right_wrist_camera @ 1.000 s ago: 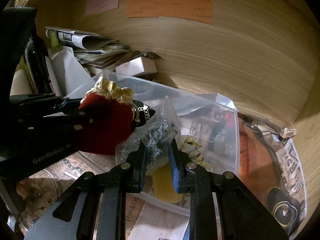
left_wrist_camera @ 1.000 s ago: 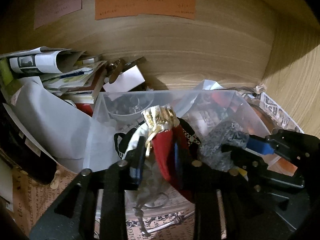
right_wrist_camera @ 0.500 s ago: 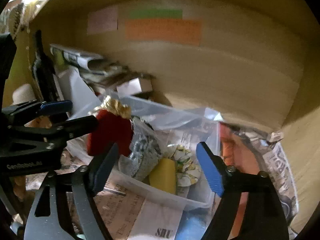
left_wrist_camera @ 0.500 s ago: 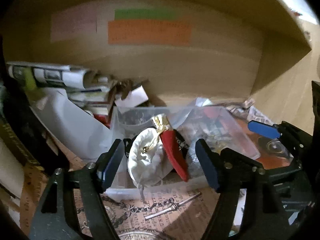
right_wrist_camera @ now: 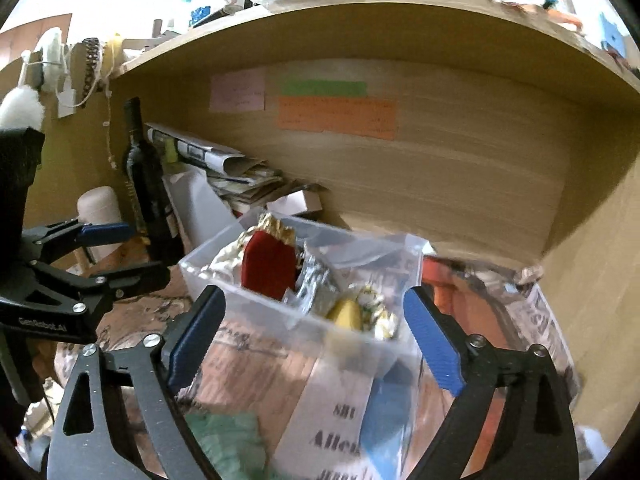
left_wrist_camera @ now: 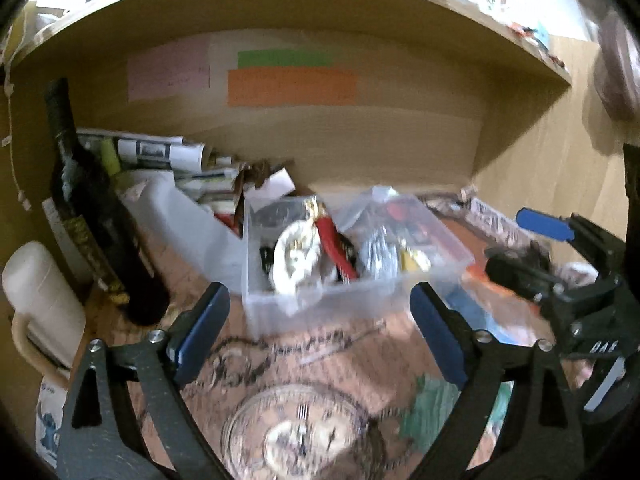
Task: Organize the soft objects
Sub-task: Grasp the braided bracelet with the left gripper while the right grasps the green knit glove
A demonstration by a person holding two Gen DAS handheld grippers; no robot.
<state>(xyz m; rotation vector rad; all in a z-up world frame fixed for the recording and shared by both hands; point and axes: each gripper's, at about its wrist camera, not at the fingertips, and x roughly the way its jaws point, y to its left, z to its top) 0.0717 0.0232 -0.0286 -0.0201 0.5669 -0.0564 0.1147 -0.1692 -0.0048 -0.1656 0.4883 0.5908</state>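
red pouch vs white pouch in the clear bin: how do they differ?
Colour: the red pouch is deep red with a gold ruffled top; the white pouch is pale cream.
Shape: in the left wrist view the red pouch looks narrow and long, the white pouch rounder and bulkier.
Position: there the white pouch lies left of the red pouch, right beside it.
Shared: both sit inside the clear bin, and neither claw holds them.

Left wrist view smeared by motion blur: bin (left_wrist_camera: 320,300) contents run together, white pouch (left_wrist_camera: 294,252) and red pouch (left_wrist_camera: 336,240) outlines soft. Notes (left_wrist_camera: 291,87) on far shelf wall: writing illegible in both views. Red pouch lower half hidden behind bin wall (right_wrist_camera: 256,300) in right view. Yellow item (right_wrist_camera: 346,312) too blurred to identify. Bottle (left_wrist_camera: 100,220) label unreadable. Near prints cut off by bottom edge.
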